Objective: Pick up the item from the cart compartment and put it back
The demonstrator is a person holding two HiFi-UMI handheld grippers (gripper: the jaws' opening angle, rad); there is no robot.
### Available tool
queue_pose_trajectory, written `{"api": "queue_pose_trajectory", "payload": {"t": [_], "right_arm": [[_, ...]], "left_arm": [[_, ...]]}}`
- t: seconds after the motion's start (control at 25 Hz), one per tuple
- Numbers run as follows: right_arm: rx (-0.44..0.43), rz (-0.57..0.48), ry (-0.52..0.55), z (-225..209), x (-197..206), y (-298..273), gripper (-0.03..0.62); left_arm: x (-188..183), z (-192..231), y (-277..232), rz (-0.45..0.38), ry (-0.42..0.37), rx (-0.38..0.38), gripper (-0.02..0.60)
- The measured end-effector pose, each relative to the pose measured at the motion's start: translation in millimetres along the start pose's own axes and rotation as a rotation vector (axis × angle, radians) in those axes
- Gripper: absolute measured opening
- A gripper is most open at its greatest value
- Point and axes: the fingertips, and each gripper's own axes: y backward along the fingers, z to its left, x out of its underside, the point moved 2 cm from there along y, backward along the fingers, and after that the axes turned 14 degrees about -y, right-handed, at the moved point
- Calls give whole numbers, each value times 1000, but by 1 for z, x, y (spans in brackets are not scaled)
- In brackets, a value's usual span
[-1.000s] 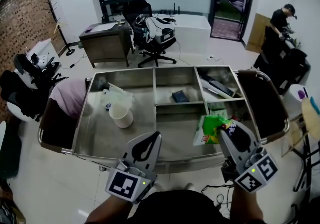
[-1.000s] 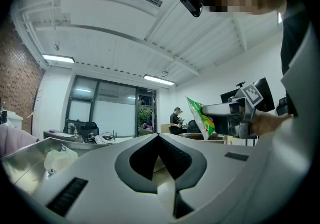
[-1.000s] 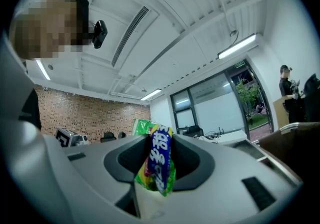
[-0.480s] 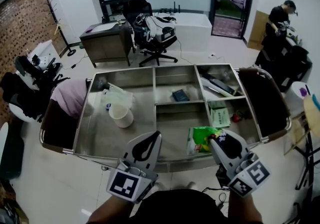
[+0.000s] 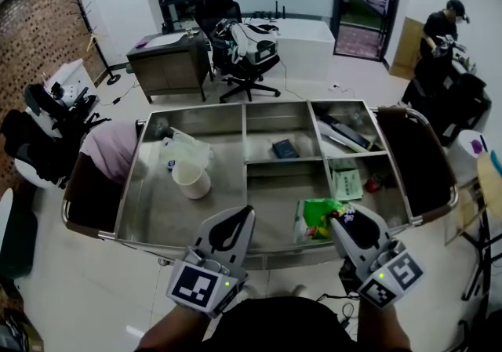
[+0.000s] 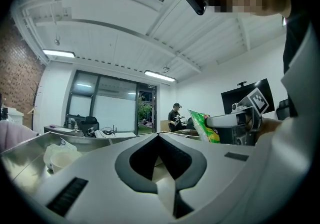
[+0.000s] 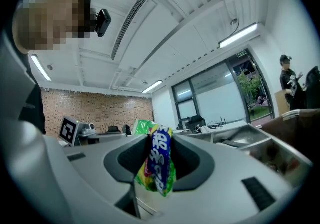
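Right gripper view: the right gripper [image 7: 160,140] is clamped on the crimped edge of a bag [image 7: 159,165] at the cart's [image 5: 196,110] front middle compartment. The bag looks light, soft and slippery, so the seam seems the best hold. The left gripper [image 6: 159,137] is closed and empty.

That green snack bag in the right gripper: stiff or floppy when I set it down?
Probably floppy: the green snack bag is pinched by one edge in the jaws of the right gripper, and its film is crumpled there. It is likely light, since that small pinch carries it. Its glossy film might slip.
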Motion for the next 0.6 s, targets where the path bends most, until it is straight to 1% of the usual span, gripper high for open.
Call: {"api": "queue_pose_trajectory", "payload": {"t": [0.16, 0.4, 0.6], "right_arm": [[-2, 3, 10, 1, 1, -2, 153], [-1, 1, 13, 1, 0, -2, 153], [-1, 13, -7, 2, 1, -1, 153]], "left_arm": [[0, 5, 1, 2, -13, -16, 0], [-3, 5, 1, -8, -21, -21, 0], [-3, 4, 1, -12, -26, -19, 0]]}}
